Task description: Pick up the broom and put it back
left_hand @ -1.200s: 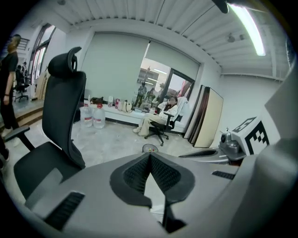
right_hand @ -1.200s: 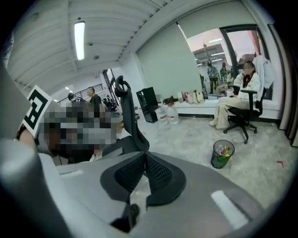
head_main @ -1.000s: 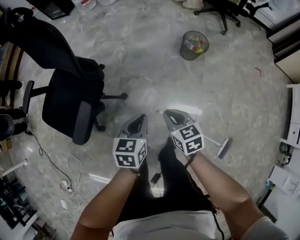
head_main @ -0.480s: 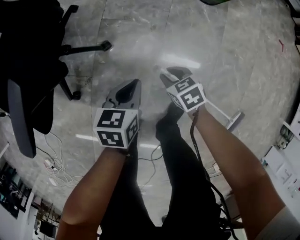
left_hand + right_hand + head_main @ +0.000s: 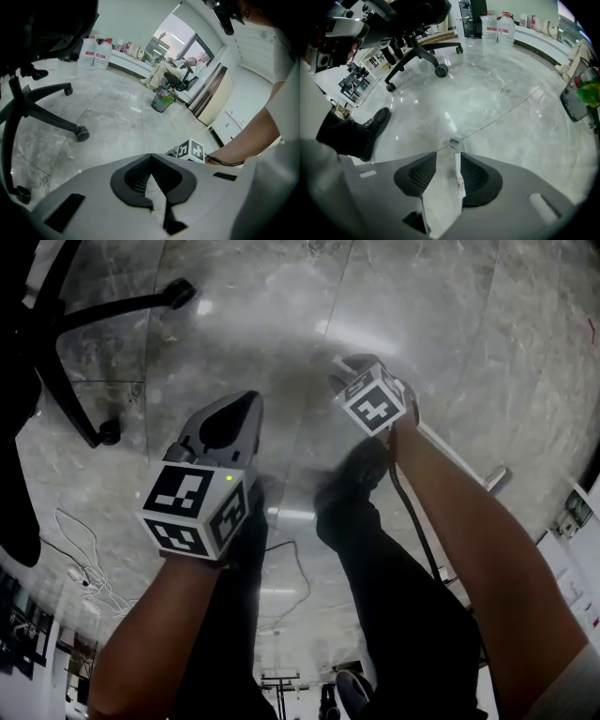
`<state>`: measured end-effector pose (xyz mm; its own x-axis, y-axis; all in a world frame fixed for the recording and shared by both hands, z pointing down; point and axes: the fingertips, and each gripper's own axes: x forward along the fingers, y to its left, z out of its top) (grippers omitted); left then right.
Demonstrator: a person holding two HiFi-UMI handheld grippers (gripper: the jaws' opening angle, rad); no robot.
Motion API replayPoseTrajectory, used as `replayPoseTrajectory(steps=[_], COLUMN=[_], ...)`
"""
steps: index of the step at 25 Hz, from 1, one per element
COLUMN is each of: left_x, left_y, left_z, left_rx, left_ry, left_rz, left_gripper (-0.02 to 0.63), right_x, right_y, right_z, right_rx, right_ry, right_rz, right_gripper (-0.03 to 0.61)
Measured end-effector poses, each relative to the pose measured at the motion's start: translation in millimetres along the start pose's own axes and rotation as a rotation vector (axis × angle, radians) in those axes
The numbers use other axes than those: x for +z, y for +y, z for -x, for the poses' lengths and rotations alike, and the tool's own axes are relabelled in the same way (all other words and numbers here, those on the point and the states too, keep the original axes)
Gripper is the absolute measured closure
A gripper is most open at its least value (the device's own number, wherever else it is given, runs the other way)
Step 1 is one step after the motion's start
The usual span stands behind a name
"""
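broom (image 5: pixel 458 176) is flat on the marble floor (image 5: pixel 281 315). In the head view its handle runs from the right gripper (image 5: pixel 449 154) out toward 4 o'clock, with the brush head (image 5: pixel 497 479) at the far end beside the person's right forearm (image 5: pixel 469 549). The right gripper's jaws are opening and straddle the top end of the handle, just behind the hang cap (image 5: pixel 453 141). The handle sits close to one pad, with no clamp on it that I can see. The left gripper (image 5: pixel 150 157) has its jaws together on nothing and sits at roughly 8 o'clock from the right one. Handling guess: thin smooth tube, stiff, light overall but head-heavy. A pinch at the very tip makes a long lever, so it'll likely swivel or slide in the pads (glossy finish, plus a sticker (image 5: pixel 460 184) right there). I'd take it further down the shaft toward the head, or add the left gripper lower as a second hold before lifting.
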<state>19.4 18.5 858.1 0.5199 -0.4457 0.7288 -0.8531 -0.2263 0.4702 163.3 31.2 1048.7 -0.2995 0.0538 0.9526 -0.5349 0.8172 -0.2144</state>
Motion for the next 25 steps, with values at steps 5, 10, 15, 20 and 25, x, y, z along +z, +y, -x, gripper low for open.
replayPoseTrajectory(steps=[5, 10, 15, 20, 25], left_x=[-22.4, -21.0, -15.2, 11.8, 67.7], left_y=[27.7, 38.0, 25.6, 7.3, -30.9], left_z=[-30.2, -47.0, -42.6, -17.8, 32.6], left_rx=[-0.019, -0.030, -0.041, -0.039, -0.044], left_ry=[0.005, -0.013, -0.014, -0.024, -0.067], left_rz=[-0.012, -0.023, -0.028, -0.037, -0.078], left_gripper=[0.609, 0.609, 0.609, 0.609, 0.609], right_x=[-14.7, -13.1, -12.5, 8.1, 51.4], right_y=[-25.6, -33.1, -30.5, -18.0, 1.7], right_z=[-60.9, -70.0, -62.0, -7.4, 97.8], right_rx=[-0.059, -0.142, -0.128, -0.127, -0.138], right_ry=[0.063, 0.049, 0.060, 0.015, -0.075], right_rz=[0.048, 0.150, 0.112, 0.121, 0.130], right_gripper=[0.437, 0.486, 0.492, 0.494, 0.494])
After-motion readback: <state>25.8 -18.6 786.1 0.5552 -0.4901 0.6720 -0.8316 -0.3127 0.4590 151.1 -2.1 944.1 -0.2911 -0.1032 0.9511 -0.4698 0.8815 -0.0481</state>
